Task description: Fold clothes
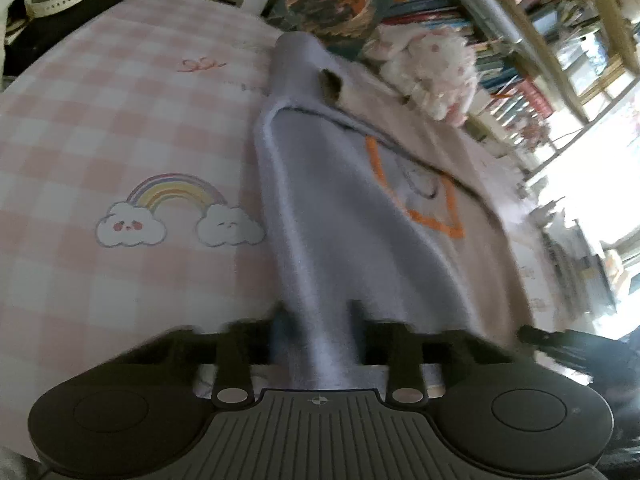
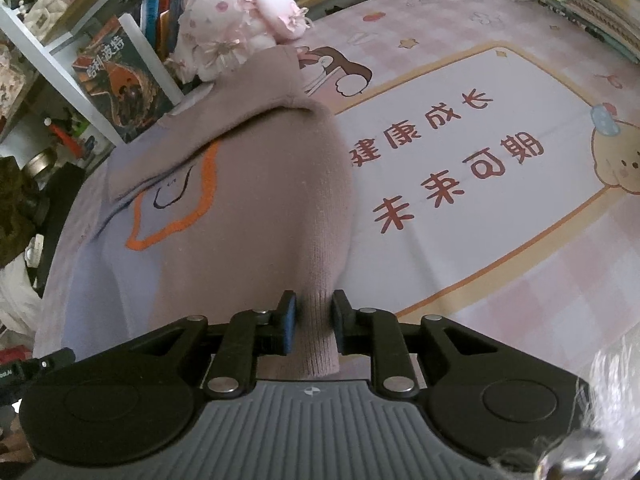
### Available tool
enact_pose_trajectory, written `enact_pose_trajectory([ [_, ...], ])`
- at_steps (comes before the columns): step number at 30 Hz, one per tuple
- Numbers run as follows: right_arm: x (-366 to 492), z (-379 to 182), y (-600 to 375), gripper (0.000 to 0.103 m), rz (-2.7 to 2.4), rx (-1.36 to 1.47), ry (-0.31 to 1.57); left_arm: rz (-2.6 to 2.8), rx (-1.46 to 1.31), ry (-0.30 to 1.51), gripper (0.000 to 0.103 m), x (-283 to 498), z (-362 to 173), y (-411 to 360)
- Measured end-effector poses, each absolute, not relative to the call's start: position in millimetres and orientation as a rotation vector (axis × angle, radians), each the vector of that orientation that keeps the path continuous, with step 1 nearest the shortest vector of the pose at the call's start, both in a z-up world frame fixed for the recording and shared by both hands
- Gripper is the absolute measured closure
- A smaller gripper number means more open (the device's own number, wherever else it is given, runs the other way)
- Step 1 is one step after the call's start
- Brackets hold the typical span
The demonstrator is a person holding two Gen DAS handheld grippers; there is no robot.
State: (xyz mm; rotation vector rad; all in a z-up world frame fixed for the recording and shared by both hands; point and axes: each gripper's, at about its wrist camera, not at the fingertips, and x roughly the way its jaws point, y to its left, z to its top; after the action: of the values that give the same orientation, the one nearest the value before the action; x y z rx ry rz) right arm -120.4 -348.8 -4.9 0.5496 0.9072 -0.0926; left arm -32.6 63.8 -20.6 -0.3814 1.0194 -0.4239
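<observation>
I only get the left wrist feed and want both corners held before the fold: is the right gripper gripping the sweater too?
Observer: Yes. The right gripper is shut on the ribbed hem of the sweater.
Operator: What lies on the far side of the garment from me?
Observer: A large white panel with red characters printed on the tablecloth.
Operator: Anything near the collar?
Observer: The pink plush toy sits right behind it, at least very close to the fabric.

Blown-out daylight from the window at right, motion-blurred left wrist view, sharper evenly lit right wrist view, fisheye-curved edges
</observation>
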Motion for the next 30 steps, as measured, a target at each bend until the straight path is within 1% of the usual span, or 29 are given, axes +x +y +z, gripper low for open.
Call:
enact_pose_trajectory([
  [1,-120.6,-4.9,-348.5,0.091,-0.094,0.546,0.91,-0.421,-0.386,1.021,0.099,-32.9,-21.3,64.8],
  [4,-122.9,-4.5,-348.9,0.093,-0.092,0.556,0.916,-0.419,-0.389,1.027,0.1,-35.7,-22.2,67.3],
  [10,-147.6,2.2,-358.8,0.093,-0.067,0.655,0.945,-0.483,-0.466,1.077,0.1,-54.7,-20.8,86.8],
  [17,-182.1,14.5,-374.0,0.093,-0.034,0.85,0.968,-0.548,-0.688,1.102,0.1,-69.1,-23.1,105.1],
  [20,-180.5,26.1,-379.1,0.094,0.014,0.934,0.916,-0.574,-0.831,1.018,0.1,-59.6,-11.4,112.2],
  [23,-162.8,50.2,-386.3,0.094,0.086,0.992,0.786,-0.601,-0.968,0.872,0.1,-39.9,9.6,118.1],
  [27,-121.8,80.6,-401.5,0.094,0.128,1.044,0.585,-0.597,-1.037,0.703,0.1,3.6,34.9,113.5],
  [30,-83.9,90.9,-413.4,0.094,0.119,1.064,0.489,-0.552,-1.013,0.645,0.1,41.8,43.6,102.2],
])
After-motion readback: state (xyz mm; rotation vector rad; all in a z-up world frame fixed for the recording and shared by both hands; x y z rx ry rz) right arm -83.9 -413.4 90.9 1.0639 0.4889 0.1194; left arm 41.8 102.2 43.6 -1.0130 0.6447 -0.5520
